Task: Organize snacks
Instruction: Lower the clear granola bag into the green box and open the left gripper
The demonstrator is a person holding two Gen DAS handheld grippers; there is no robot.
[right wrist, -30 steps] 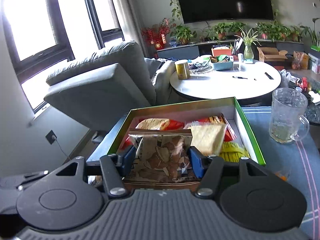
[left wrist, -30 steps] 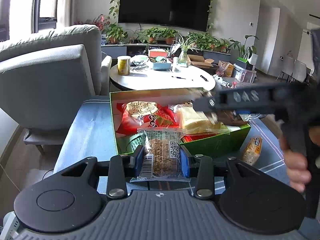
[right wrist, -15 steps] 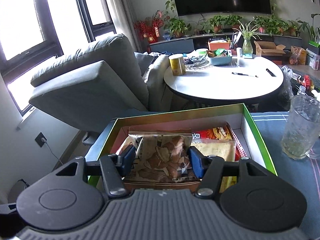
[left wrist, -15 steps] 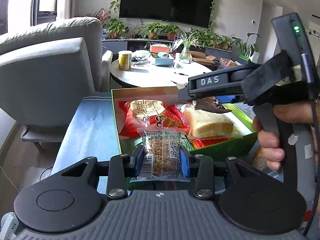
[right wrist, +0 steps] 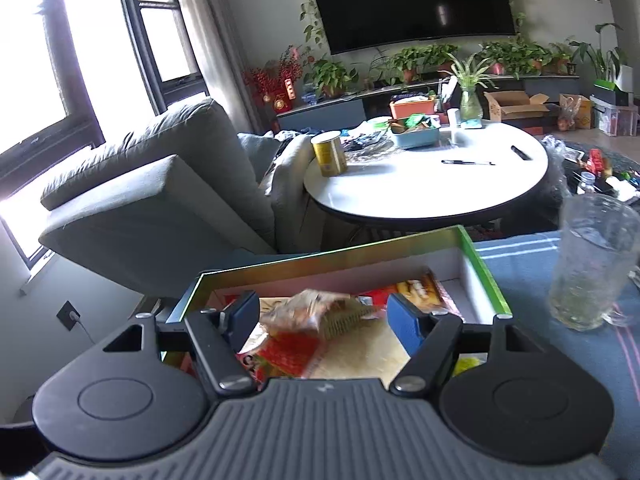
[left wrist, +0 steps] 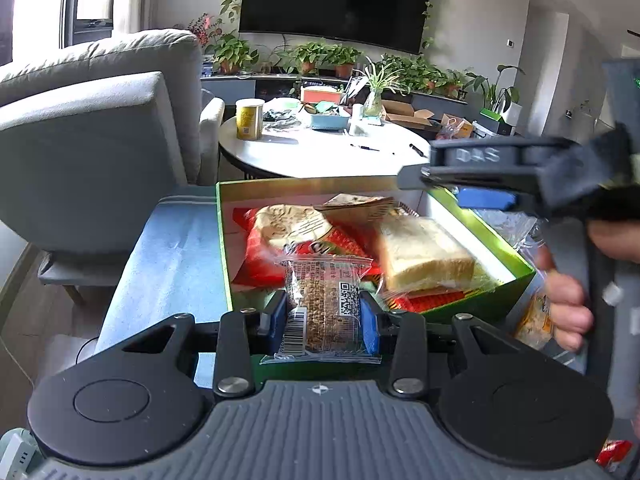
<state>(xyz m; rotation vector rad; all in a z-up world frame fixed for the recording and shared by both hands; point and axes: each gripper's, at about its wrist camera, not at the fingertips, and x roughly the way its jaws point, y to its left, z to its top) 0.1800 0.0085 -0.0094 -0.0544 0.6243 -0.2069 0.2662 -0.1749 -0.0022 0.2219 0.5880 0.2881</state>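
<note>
Brown packet (right wrist: 320,310) just dropped into green box (right wrist: 486,276), right gripper (right wrist: 320,316) jaws opening wide; left gripper (left wrist: 324,314) pinching light, crinkly cereal bar (left wrist: 326,304) mid-wrapper, short of box

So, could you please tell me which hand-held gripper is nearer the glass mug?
Right. The right hand-held gripper hangs open over the green box, beside the glass mug; the left hand-held gripper is at the box's opposite corner.

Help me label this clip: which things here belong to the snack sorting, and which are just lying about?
Job: green box, clear-wrapped grain bar, brown snack packet, bread slice, red packet.
Lying about: glass mug, yellow can, pen.
</note>
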